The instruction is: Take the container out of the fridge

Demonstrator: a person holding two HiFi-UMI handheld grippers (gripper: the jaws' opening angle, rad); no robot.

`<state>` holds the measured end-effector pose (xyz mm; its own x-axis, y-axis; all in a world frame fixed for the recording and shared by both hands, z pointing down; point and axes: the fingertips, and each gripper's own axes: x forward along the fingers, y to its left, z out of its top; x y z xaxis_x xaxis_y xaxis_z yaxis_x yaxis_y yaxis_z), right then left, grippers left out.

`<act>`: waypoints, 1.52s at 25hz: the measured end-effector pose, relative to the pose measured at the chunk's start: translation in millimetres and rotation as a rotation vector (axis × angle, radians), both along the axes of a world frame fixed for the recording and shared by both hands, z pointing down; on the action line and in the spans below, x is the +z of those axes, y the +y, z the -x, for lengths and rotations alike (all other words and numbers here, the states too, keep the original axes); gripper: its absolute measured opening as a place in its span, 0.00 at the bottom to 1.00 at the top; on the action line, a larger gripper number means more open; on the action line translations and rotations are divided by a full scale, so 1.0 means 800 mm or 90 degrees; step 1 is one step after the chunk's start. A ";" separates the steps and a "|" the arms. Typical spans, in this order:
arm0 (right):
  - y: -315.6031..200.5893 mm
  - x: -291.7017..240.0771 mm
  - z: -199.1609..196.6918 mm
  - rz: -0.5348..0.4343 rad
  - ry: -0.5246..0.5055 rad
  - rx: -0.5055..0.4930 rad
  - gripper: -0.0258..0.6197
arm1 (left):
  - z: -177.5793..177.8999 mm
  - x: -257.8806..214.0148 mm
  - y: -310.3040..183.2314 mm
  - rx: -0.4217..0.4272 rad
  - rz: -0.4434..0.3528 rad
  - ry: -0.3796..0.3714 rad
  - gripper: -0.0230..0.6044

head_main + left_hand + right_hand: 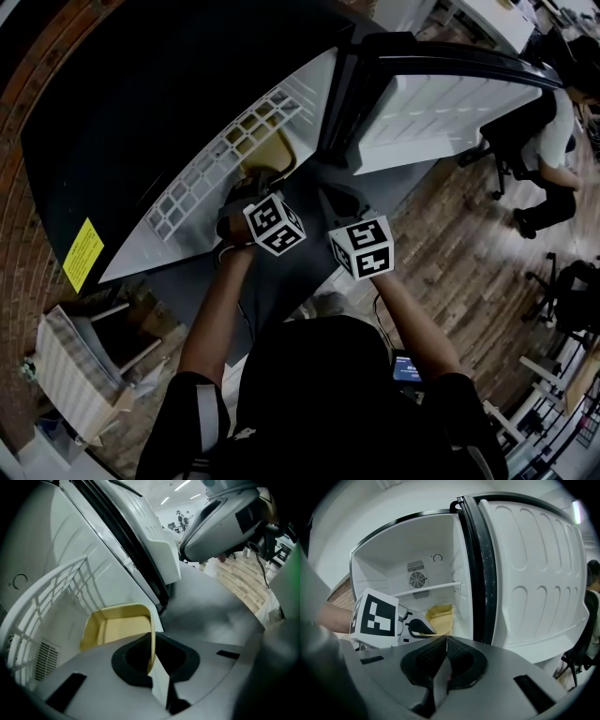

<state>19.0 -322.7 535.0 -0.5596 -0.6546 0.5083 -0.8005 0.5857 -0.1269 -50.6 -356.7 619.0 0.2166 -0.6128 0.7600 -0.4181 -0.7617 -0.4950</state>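
A shallow yellow container (117, 629) lies on the floor of the open white fridge (408, 550), under its wire shelf (426, 588). My left gripper (151, 660) reaches into the fridge and is shut on the container's near right rim, which runs upright between the pads. In the right gripper view the left gripper (412, 627) pinches the container (440, 617) at its front edge. My right gripper (443, 660) hangs outside the fridge mouth, shut, with nothing between its pads. In the head view both grippers, the left (248, 192) and the right (339, 204), point at the fridge, with the container (274, 150) just beyond.
The fridge door (534, 573) stands swung open on the right. A dark mat (281, 281) covers the wooden floor in front. A person sits on an office chair (553, 141) at the far right. A cardboard box (75, 375) stands at the lower left by the brick wall.
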 end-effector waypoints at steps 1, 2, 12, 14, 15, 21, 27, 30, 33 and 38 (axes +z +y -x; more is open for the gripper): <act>0.003 -0.002 0.000 -0.003 0.000 0.001 0.10 | 0.000 -0.002 0.005 0.001 0.000 0.002 0.08; 0.006 -0.005 0.000 -0.005 0.000 0.004 0.10 | 0.000 -0.005 0.011 0.002 0.000 0.005 0.08; 0.043 -0.039 0.009 -0.041 0.017 0.018 0.10 | 0.001 -0.032 0.066 0.026 -0.008 0.032 0.08; 0.050 -0.049 0.012 -0.053 0.019 0.022 0.10 | 0.002 -0.040 0.077 0.031 -0.010 0.037 0.08; 0.055 -0.054 0.013 -0.058 0.020 0.023 0.10 | 0.002 -0.044 0.082 0.034 -0.011 0.040 0.08; 0.080 -0.074 0.017 -0.082 0.029 0.039 0.10 | 0.004 -0.061 0.113 0.057 -0.022 0.051 0.08; 0.112 -0.090 0.028 -0.104 0.032 0.051 0.10 | 0.011 -0.073 0.150 0.081 -0.027 0.053 0.08; 0.126 -0.099 0.033 -0.115 0.033 0.056 0.10 | 0.013 -0.077 0.166 0.090 -0.032 0.053 0.08; 0.137 -0.107 0.035 -0.130 0.036 0.064 0.10 | 0.015 -0.080 0.181 0.101 -0.034 0.053 0.08; 0.151 -0.119 0.035 -0.142 0.024 0.073 0.10 | 0.009 -0.084 0.202 0.116 -0.027 0.055 0.08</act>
<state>-9.2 -201.9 439.6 -0.4584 -0.8115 0.3625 -0.8653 0.5006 0.0265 -58.1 -194.9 551.9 0.3903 -0.5885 0.7081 -0.3184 -0.8079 -0.4959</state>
